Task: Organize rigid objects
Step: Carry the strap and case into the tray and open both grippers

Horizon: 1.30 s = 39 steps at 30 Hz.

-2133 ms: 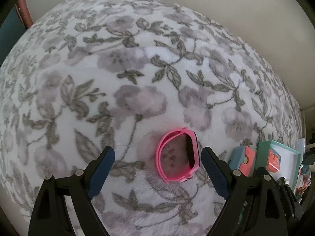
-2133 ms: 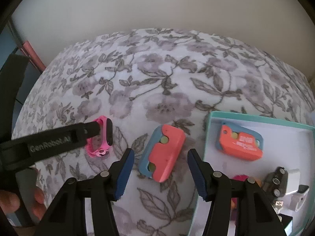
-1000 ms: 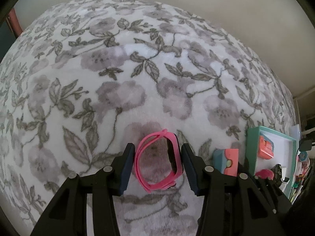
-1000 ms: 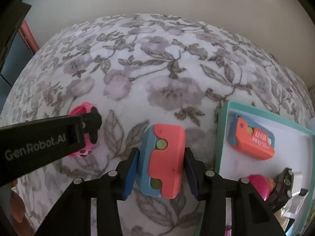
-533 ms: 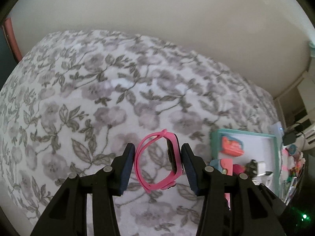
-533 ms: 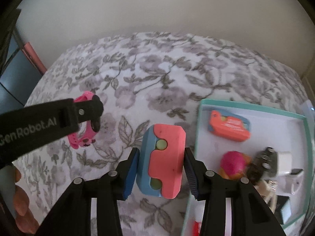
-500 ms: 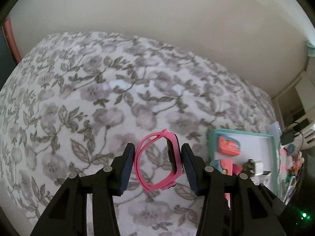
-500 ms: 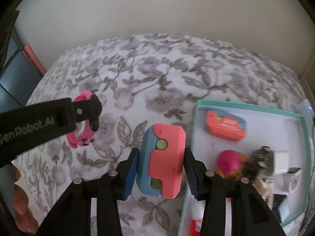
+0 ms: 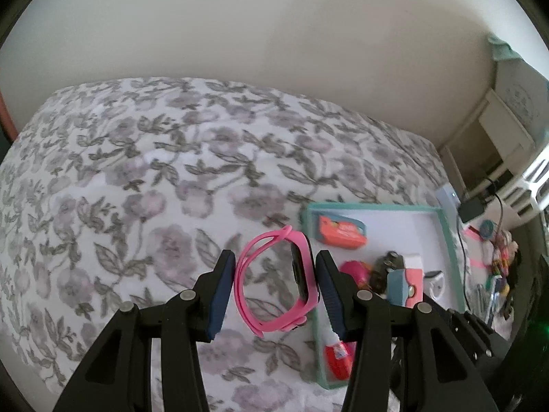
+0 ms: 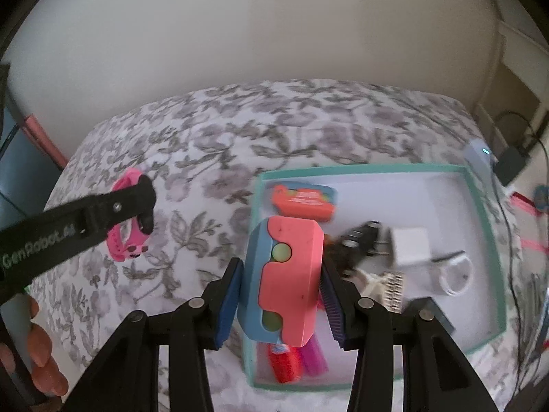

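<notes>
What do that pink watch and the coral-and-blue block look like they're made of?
The pink watch, held in the left claw, looks like soft matte silicone: its thin strap curves in a loop. The coral-and-blue block, in the right claw, seems rigid matte plastic, with crisp moulded edges and no shine.

The tray (image 10: 487,226) lies on the bedspread (image 9: 144,178), toward its right side, with a wall (image 9: 274,34) behind the bed; inside the tray a toy block (image 10: 303,199) sits at the far left corner, a charger (image 10: 411,245) lies right of the middle, and a tube (image 10: 283,364) lies at the near left corner. The left gripper (image 9: 272,290) holds the watch (image 9: 274,285) above the bedspread just left of the tray's left rim; the right gripper (image 10: 279,304) holds the toy car (image 10: 286,281) over the tray's near left part.
</notes>
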### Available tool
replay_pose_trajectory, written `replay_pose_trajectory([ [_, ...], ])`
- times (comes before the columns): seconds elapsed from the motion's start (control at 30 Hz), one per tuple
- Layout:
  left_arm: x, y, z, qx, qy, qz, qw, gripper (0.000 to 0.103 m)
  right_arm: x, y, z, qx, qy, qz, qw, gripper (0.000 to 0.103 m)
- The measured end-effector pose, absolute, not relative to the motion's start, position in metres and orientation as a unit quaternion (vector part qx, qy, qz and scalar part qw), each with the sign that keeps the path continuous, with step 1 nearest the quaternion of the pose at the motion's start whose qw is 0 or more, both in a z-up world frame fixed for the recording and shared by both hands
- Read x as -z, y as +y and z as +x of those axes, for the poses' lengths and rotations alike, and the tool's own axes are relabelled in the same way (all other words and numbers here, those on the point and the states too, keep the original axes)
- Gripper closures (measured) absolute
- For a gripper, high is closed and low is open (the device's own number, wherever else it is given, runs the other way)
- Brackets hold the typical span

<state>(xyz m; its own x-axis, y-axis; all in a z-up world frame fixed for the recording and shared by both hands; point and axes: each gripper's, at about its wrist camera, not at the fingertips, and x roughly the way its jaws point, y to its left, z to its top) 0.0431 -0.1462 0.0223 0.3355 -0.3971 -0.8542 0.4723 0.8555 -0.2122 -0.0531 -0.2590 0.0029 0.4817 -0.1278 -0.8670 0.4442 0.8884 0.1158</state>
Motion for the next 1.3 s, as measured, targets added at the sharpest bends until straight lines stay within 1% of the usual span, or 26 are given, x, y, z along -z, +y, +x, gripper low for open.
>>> replay_pose_trajectory([
  [0.17, -0.018, -0.166, 0.023, 0.285, 0.513, 0.064, 0.807, 0.053, -0.003, -0.282, -0.076, 0.197, 0.475, 0.189, 0.836, 0.055],
  [0.37, -0.003, -0.191, 0.002, 0.314, 0.534, 0.085, 0.781, 0.053, -0.003, -0.308, -0.097, 0.23, 0.467, 0.21, 0.828, 0.055],
  [0.77, 0.021, -0.23, -0.032, 0.345, 0.557, 0.133, 0.743, 0.053, 0.007, -0.365, -0.132, 0.316, 0.467, 0.227, 0.794, 0.055],
  [1.3, 0.045, -0.244, -0.036, 0.335, 0.576, 0.154, 0.729, 0.053, 0.034, -0.393, -0.14, 0.345, 0.493, 0.24, 0.761, 0.055],
])
